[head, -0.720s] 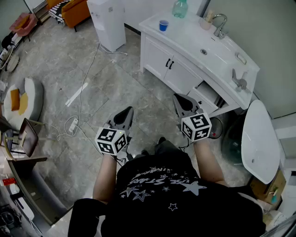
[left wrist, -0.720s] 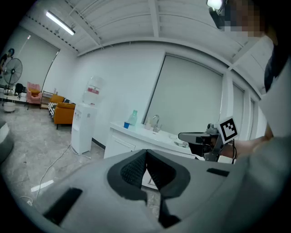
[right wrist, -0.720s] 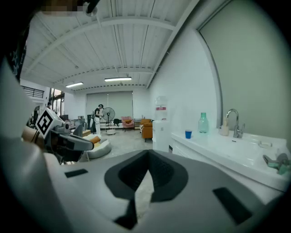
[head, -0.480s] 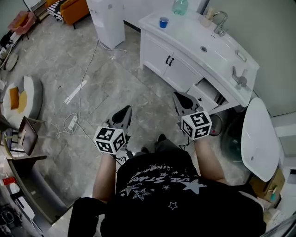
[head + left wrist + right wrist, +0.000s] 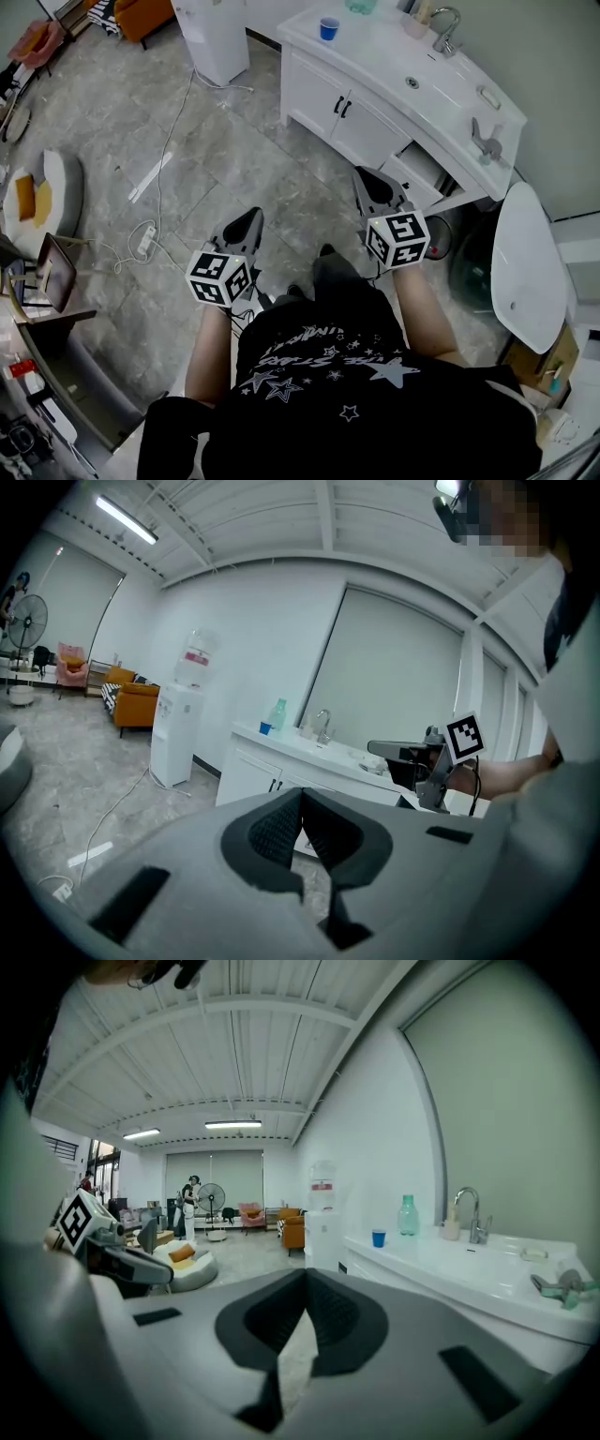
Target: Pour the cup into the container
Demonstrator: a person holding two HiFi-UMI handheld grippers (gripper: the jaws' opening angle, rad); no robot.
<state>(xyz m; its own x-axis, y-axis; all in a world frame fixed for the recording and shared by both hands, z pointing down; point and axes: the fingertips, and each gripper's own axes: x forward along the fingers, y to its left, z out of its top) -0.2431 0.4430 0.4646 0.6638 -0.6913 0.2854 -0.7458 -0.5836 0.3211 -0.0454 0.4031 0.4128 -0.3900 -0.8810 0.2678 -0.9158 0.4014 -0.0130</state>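
Note:
A small blue cup [image 5: 328, 28] stands on the white vanity counter [image 5: 375, 66] at the far end, next to a green bottle [image 5: 361, 5]. The counter has a sink basin [image 5: 412, 82] with a faucet [image 5: 448, 23]. My left gripper [image 5: 253, 214] and right gripper [image 5: 360, 173] are held out over the floor, well short of the counter. Both are shut with nothing between the jaws. In the left gripper view the cup [image 5: 265, 728] is small and distant past the shut left gripper [image 5: 302, 796]. In the right gripper view the cup [image 5: 378, 1238] sits beyond the shut right gripper [image 5: 305, 1277].
A white water dispenser [image 5: 214, 33] stands left of the vanity. A vanity drawer [image 5: 422, 183] hangs open near my right gripper. A power strip with a cable [image 5: 145, 239] lies on the grey floor. A white round chair [image 5: 527, 272] is at the right.
The vanity and cup have slid a little upward in the head view. Both grippers stay shut and keep about the same place in front of the person.

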